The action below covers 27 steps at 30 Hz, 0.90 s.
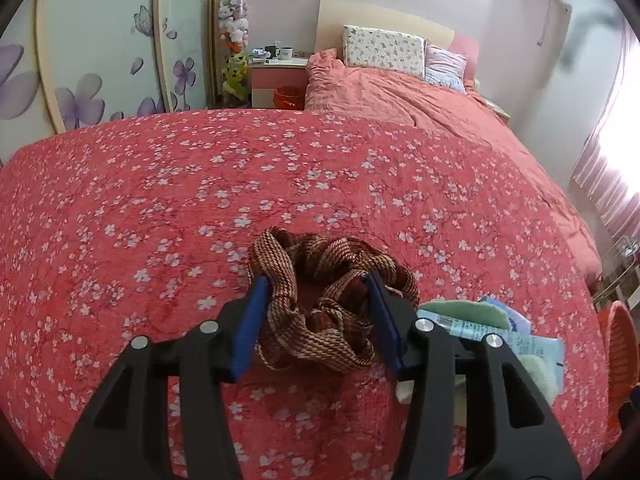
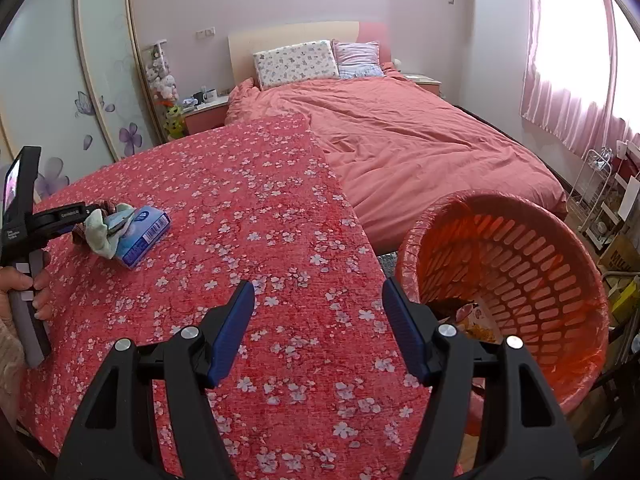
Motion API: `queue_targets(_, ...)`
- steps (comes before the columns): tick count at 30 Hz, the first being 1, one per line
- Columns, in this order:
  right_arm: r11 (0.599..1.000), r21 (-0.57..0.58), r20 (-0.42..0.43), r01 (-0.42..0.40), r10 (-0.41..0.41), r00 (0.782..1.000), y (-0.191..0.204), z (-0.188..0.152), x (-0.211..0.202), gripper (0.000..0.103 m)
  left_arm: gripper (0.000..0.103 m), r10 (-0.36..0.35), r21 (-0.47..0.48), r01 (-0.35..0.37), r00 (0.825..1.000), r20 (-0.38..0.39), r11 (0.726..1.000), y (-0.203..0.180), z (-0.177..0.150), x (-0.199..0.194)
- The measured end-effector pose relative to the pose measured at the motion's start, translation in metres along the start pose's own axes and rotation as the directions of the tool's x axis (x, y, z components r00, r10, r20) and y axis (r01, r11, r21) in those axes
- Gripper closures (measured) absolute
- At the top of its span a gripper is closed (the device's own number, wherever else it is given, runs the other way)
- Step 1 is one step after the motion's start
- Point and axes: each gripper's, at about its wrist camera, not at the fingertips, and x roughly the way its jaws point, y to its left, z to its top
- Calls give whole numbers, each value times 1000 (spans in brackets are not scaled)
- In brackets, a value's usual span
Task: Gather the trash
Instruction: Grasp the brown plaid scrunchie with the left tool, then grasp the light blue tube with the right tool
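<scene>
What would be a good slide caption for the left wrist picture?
Left gripper straddles a bundle of brown woven cord on the floral red tablecloth, a tissue packet beside it.

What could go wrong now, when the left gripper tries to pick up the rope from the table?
1. The left gripper straddles only part of the loose rope, so coils may dangle or slip out when lifted.
2. The tissue pack and sock lie right beside the rope and could be dragged along.
3. The orange basket sits past the table edge, so a weak grip may drop the rope before reaching it.
</scene>
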Motion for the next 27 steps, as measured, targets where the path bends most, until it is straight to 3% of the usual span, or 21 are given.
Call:
queue_targets(2,1000,2,-1,-1,1,1000,-1,0,0,37,75,6,17,-6,1000,-2,1000,-2,-3,3)
queue_targets(5,1000,3,-6,-9,9,1000,2,0,1,37,90,31,40,-31,999,11,999,-1,-4,-1)
queue_targets(8,1000,-9,0,-28,28,1000,10,2,0,37,94,54,49,-55,998,16,997,17,-4,-12)
queue_targets(11,998,-18,6,-54,54,999,21,4,-1,37,99,133,63,-134,991,22,989,41,-8,-22)
queue_targets(14,995,-24,3,-99,100,995,37,7,1,37,99,163,11,-163,985,-49,987,76,-18,-15)
queue_targets(19,982,-80,1,-172,173,985,78,10,6,37,96,73,-84,-76,996,-44,994,101,-25,-22)
queue_targets(23,972,-118,9,-205,208,978,103,16,13,37,71,60,-84,-61,998,-14,995,104,-27,-32)
queue_targets(27,957,-142,15,-253,258,966,128,30,24,42,60,58,-94,-58,998,-10,994,110,-31,-41)
